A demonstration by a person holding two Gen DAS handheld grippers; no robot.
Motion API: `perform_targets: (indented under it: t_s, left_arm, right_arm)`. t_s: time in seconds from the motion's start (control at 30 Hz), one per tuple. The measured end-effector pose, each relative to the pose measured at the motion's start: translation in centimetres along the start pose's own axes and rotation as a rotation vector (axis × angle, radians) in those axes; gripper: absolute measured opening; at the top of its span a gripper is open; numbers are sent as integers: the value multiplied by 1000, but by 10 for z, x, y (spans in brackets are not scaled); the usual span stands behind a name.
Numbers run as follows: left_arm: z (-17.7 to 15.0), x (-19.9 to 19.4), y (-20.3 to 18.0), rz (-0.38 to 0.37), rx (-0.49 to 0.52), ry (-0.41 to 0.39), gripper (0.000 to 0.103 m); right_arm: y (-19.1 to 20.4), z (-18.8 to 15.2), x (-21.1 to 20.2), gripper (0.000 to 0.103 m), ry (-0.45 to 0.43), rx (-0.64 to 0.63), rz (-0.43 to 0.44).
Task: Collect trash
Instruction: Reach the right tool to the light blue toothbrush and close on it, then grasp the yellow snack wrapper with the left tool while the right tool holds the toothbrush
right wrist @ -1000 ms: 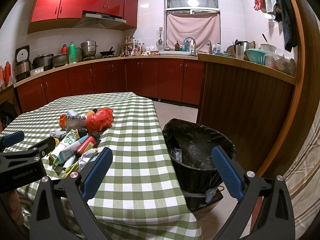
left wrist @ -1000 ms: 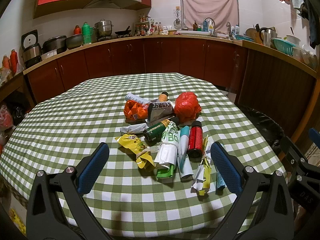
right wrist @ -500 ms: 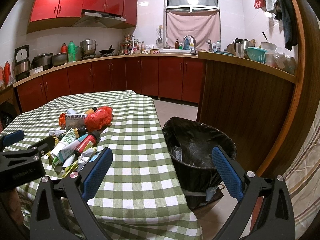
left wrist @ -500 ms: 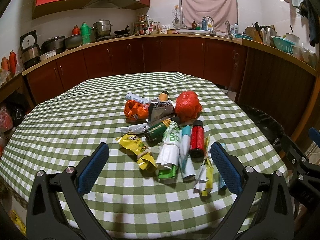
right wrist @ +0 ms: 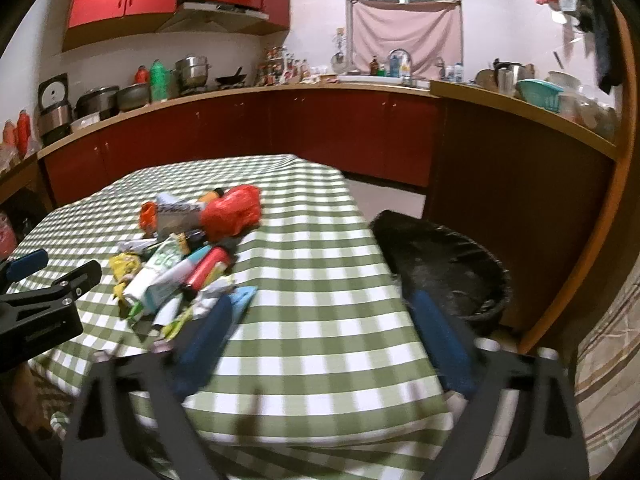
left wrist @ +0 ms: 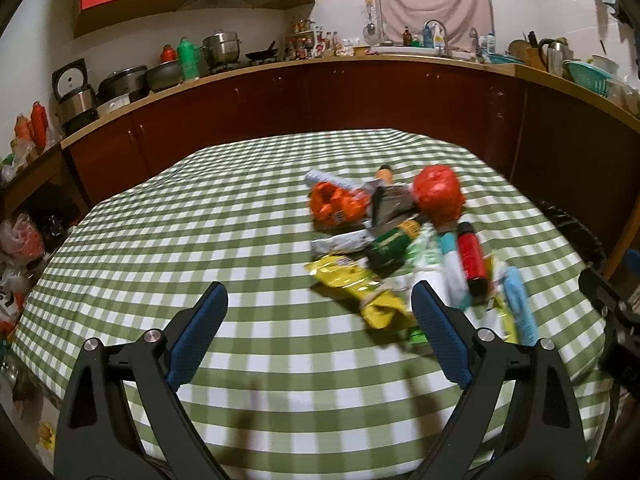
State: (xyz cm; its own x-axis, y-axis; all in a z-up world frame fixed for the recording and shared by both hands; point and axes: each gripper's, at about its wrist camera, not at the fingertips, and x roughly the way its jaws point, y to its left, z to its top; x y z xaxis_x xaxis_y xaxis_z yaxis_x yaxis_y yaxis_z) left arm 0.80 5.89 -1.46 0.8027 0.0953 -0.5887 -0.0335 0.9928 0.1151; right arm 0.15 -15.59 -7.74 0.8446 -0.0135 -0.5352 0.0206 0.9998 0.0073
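Both tongs are closing on empty air. Left tongs [left wrist: 320, 318] hang over bare checked cloth on the desk [left wrist: 200, 248], nothing between the blue pads; the trash pile [left wrist: 396, 248] lies ahead and to their right, a yellow wrapper [left wrist: 360, 284] just beside the right pad. Open cloth spreads to their left. Right tongs [right wrist: 320, 328] hover at the desk's near right edge, pile ahead-left, its blue packet [right wrist: 244, 298] beside the left pad. Beyond the desk edge, ahead-right, stands the black-lined bin [right wrist: 452, 268] on the floor.
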Motion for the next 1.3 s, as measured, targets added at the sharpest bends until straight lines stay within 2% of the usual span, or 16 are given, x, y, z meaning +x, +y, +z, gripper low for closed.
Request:
perform_targets:
  t_s: [0.03,0.1,0.2,0.4,0.57,0.7,0.77,0.83,1.3]
  left_arm:
    - [-1,1,4,7,3,5,85]
    - [-3,4,12,18,7,14,83]
    - [-4,5,20,28,6,20,80]
    - [-8,12,33,27,-11,44,80]
    - [-10,16,29,12,-13,55,80]
    - [-10,19,26,-1,-20,67,80]
    - [-10,20,24,-7,-21,72,80]
    - [-10,21,23,-10,-22,75,80]
    - [-1,28,7,-50,-51,123,81]
  right_arm:
    - [1,0,1,64,9,-2,3]
    - [9,-1,7,61,35,3,28]
    - [19,-2,11,58,47,-5,49]
    - [36,-3,21,53,79,-35,80]
    - [41,-7,29,42,133,-46,88]
    - [38,-11,32,28,157,-37,96]
    - [38,-12,35,25,162,-35,99]
    - [38,-12,34,14,158,-44,98]
    - [8,-12,26,13,107,-54,68]
